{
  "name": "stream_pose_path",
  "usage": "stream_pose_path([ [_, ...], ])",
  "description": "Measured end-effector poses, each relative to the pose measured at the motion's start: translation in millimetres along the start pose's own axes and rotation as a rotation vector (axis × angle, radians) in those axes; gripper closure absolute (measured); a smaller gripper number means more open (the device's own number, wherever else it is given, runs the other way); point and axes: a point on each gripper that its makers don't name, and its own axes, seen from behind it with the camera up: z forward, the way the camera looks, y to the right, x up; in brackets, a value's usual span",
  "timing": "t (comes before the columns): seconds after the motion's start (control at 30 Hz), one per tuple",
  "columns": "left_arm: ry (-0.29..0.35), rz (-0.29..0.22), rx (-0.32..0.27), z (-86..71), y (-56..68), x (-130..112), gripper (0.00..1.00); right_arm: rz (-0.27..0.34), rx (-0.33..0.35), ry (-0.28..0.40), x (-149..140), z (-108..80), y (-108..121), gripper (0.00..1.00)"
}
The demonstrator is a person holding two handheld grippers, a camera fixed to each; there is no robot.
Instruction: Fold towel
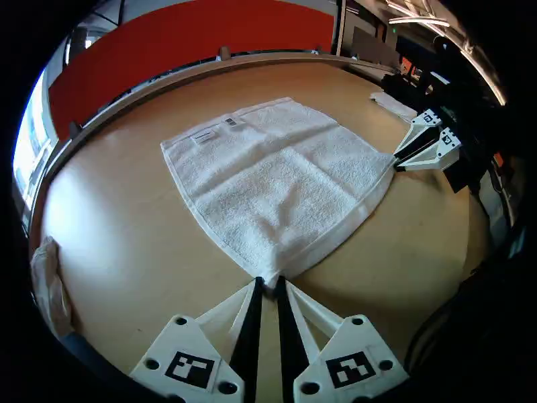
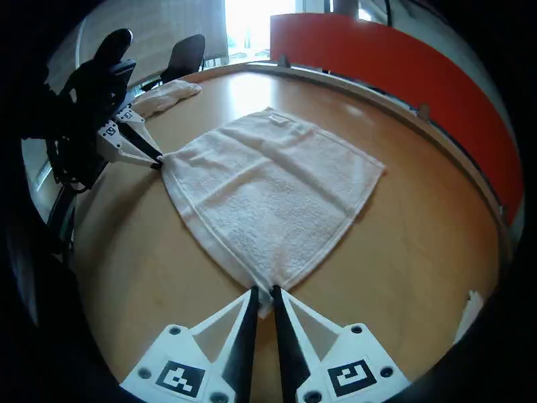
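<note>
**Left gripper view.** Left gripper [image 1: 268, 282]: fingers closed to a narrow slit, pinching the near corner of the white terry towel [image 1: 275, 174], which lies flat and unfolded mid-tabletop. Right gripper [image 1: 395, 163]: nipped on the adjacent corner, towards the tabletop's right edge. Both corners of one hem are held, evidently so that edge can be carried over for the first fold. Light-brown wooden tabletop [image 1: 121, 221]; red partition panel [image 1: 188, 40] behind its far edge.

**Right gripper view.** Same two grips, seen from the opposite corner. Crumpled white cloth [image 2: 164, 94] at the far-left edge; black office chairs [image 2: 181, 54] beyond.
</note>
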Motion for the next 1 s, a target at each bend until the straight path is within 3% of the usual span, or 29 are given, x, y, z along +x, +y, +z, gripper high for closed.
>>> stream_pose_path([
  [0.4,0.027,-0.027,-0.001,-15.7,2.7,17,0.85,0.004,-0.026,0.036,18,-16.6,6,0.84],
  [1.0,0.061,-0.075,0.006,-63.5,3.2,58,0.85,-0.010,-0.060,0.123,65,-66.1,4,0.84],
])
